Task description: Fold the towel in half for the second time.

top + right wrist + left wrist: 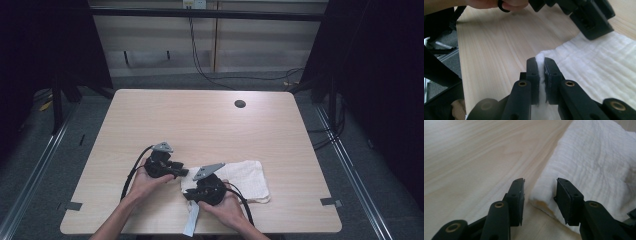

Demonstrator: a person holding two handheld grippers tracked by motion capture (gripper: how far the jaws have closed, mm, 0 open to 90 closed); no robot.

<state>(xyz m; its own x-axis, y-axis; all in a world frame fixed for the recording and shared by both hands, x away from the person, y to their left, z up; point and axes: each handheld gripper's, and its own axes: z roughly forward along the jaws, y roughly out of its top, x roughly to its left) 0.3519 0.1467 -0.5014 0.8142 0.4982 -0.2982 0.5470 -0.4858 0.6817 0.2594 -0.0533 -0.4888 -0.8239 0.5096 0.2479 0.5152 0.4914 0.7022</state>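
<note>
Evidently a single white cloth (243, 181) lies near the front edge of the table (200, 120), right of centre, partly folded, with one strip hanging over the front edge. Right gripper (539, 75): jaws nearly closed, pinching a raised fold at the cloth's corner, the fabric bunched between the pads. Left gripper (540, 195): jaws standing at a middling gap, straddling another corner of the cloth without pressing it; that corner lies between the pads and rests on the table. In the high view the left gripper (167, 167) sits just left of the cloth and the right gripper (206, 187) over its near left part. The cloth appears thin, crinkled and limp, so it should be light, should sag and drape when lifted, and should hold well only where an edge or corner is bunched into a fold; gripping flat fabric would probably let it slip. Whether it is one layer or doubled at the left corner is hard to tell from here. Count: one cloth, two grippers, one table.
</note>
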